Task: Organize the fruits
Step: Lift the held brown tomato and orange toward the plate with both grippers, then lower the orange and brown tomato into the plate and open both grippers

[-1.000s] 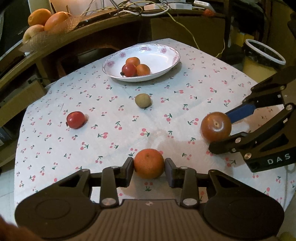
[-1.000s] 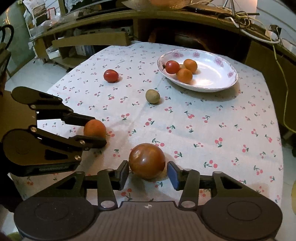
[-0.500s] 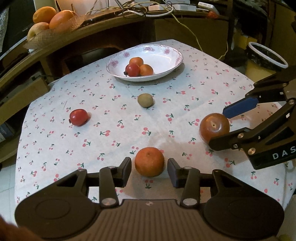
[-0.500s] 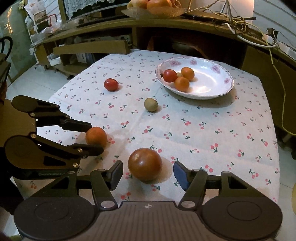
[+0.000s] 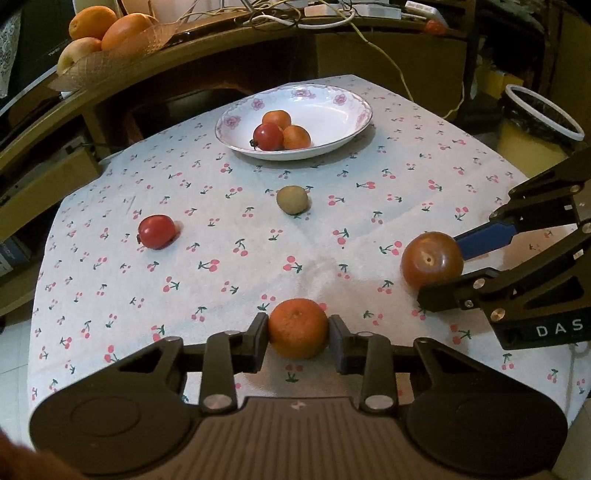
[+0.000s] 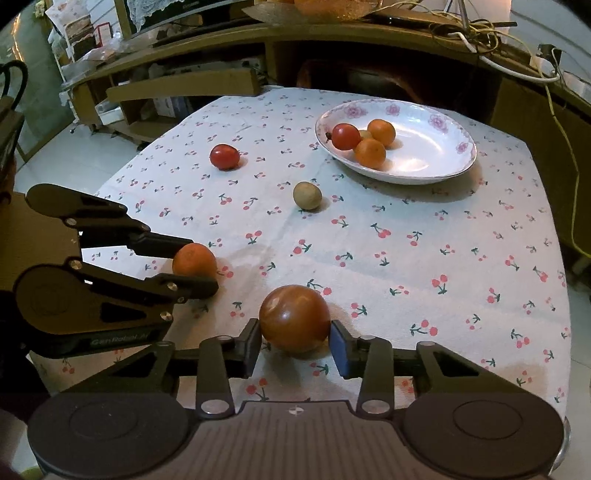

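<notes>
- Left gripper (image 5: 298, 341) had just been closing; its jaws had narrowed onto the orange (image 5: 298, 328), both pads touching its sides. Fruit was still sitting on the cherry-print tablecloth (image 5: 229, 273), near the front edge.
- Right gripper (image 6: 295, 345) had just been closing too; its jaws were squeezed against the brown-red tomato (image 6: 294, 318), black pad on one side and blue pad on the other. That fruit was also resting on the cloth, near the front edge.
- In the left wrist view, the right gripper came in from the right side, with the tomato pinched between its fingers (image 5: 484, 242).
- In the right wrist view, the left gripper came in from the left side, with the orange between its fingers (image 6: 159, 245).
- Orange and tomato were near each other but apart.
- White floral plate (image 5: 351, 122) sat at the far side of the table, well apart from both grippers. It held a red tomato (image 5: 268, 136) and two small oranges (image 5: 296, 137), bunched together and touching.
- Loose on the cloth: a small greenish-tan fruit (image 5: 292, 199) between the plate and the grippers, and a red tomato (image 5: 156, 232) off to the left of it.
- Basket of fruit (image 5: 107, 29) sat on the wooden shelf behind the table.
- White-rimmed bin (image 5: 539, 114) stood on the floor off the table's far right corner.
</notes>
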